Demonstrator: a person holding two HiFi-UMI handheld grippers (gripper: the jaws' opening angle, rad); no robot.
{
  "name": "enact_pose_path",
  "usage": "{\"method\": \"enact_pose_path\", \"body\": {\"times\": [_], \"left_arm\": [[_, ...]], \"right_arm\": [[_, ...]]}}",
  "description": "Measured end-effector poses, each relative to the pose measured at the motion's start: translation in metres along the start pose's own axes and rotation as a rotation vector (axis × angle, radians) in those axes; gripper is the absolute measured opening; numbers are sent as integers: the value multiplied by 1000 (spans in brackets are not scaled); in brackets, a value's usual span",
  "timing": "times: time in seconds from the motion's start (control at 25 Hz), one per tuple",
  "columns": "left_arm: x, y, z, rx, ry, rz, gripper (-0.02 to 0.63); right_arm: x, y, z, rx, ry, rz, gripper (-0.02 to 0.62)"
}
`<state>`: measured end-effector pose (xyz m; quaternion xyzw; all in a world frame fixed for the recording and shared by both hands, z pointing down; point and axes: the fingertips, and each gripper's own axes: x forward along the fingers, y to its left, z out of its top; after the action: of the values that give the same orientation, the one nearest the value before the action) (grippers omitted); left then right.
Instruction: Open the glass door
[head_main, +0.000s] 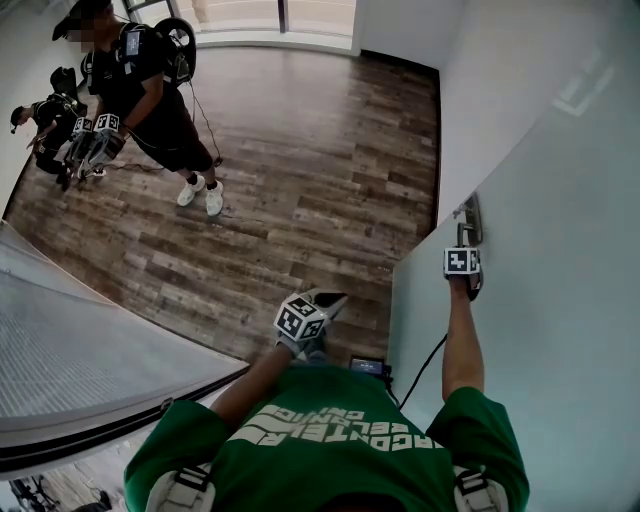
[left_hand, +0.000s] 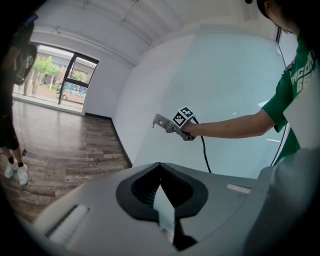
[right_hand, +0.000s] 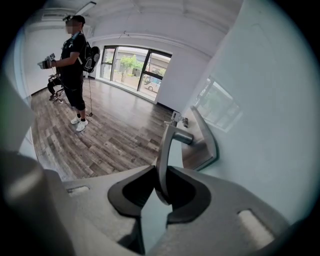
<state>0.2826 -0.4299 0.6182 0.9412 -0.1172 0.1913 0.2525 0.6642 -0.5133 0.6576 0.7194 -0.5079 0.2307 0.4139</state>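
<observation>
The frosted glass door (head_main: 560, 250) fills the right side of the head view. Its metal lever handle (head_main: 470, 220) on a metal plate (right_hand: 202, 145) is near the door's left edge. My right gripper (head_main: 466, 245) reaches forward at arm's length and is shut on the handle's lever (right_hand: 167, 145), which runs down into the jaws. The left gripper view shows the same grasp from the side, with the right gripper (left_hand: 167, 124) at the handle (left_hand: 158, 120). My left gripper (head_main: 332, 299) hangs near my chest, away from the door, shut with nothing in it (left_hand: 165, 200).
Another person (head_main: 140, 90) stands at the far left on the wood floor (head_main: 300, 150), holding grippers of their own. A white wall (head_main: 470, 60) adjoins the door. A pale slanted panel (head_main: 80, 340) lies at my left. Windows (right_hand: 135, 67) line the far end.
</observation>
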Motion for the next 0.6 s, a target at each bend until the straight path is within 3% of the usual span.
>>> {"method": "enact_pose_path", "body": {"times": [0.6], "left_arm": [[19,1,6,1,25,-14,15]], "right_arm": [[20,-40,-20,63,45,-28,49]]}}
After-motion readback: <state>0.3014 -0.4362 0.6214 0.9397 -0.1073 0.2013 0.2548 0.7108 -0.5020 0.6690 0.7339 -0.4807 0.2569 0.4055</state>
